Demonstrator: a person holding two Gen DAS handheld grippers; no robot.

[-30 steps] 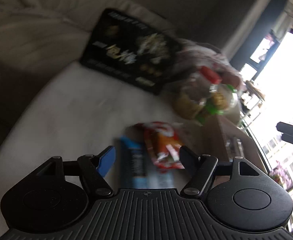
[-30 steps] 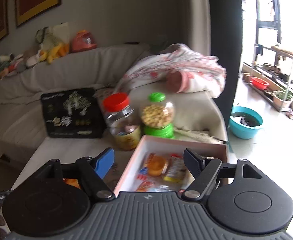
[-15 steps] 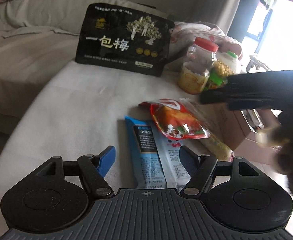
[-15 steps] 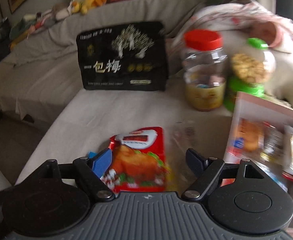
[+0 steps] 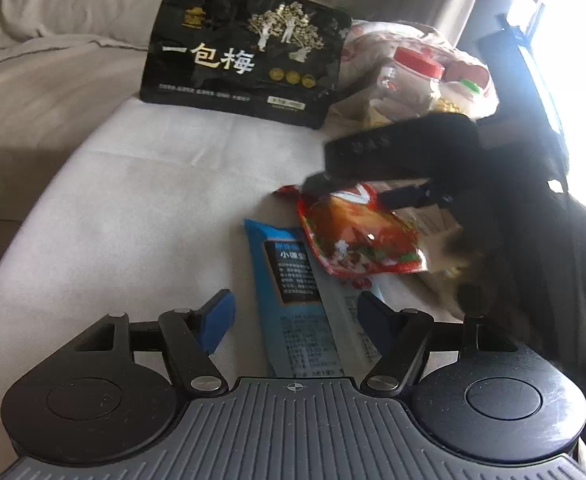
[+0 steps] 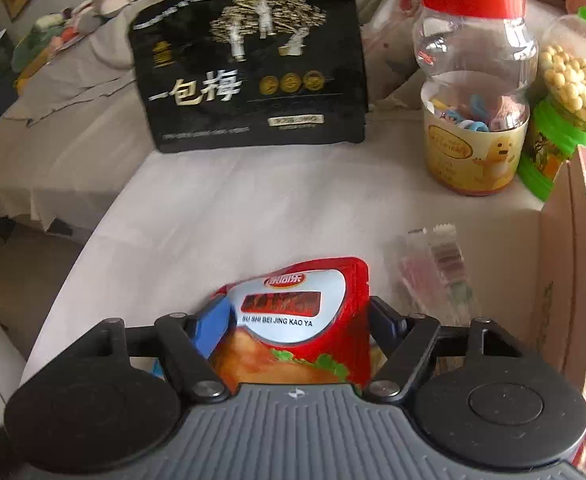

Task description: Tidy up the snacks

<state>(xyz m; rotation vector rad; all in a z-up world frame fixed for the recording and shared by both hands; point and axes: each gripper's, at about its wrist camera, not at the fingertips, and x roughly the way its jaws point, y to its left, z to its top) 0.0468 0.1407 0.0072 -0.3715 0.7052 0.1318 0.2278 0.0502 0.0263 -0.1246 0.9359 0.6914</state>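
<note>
A red snack pouch (image 6: pixel 293 320) lies flat on the pale cushion, partly over a long blue packet (image 5: pixel 293 280). My right gripper (image 6: pixel 299 316) is lowered over the pouch with a pad beside each long edge. Its jaws are closing, and the pouch looks undented. In the left wrist view the right gripper's black housing (image 5: pixel 405 148) hangs over the same red pouch (image 5: pixel 357 236). My left gripper (image 5: pixel 295 312) stands open just above the near end of the blue packet, its pads clear of it.
A cardboard box (image 6: pixel 565 264) with snacks inside stands at the right. A clear wrapper (image 6: pixel 437 268) lies beside it. Behind stand a black bag (image 6: pixel 249 68), a red-lidded jar (image 6: pixel 473 92) and a green-lidded jar (image 6: pixel 569 92). The cushion edge drops off at the left.
My right gripper swung from above the box down and left onto the red pouch, its jaws narrowing. It came into the left wrist view. The left gripper sank slightly toward the blue packet.
</note>
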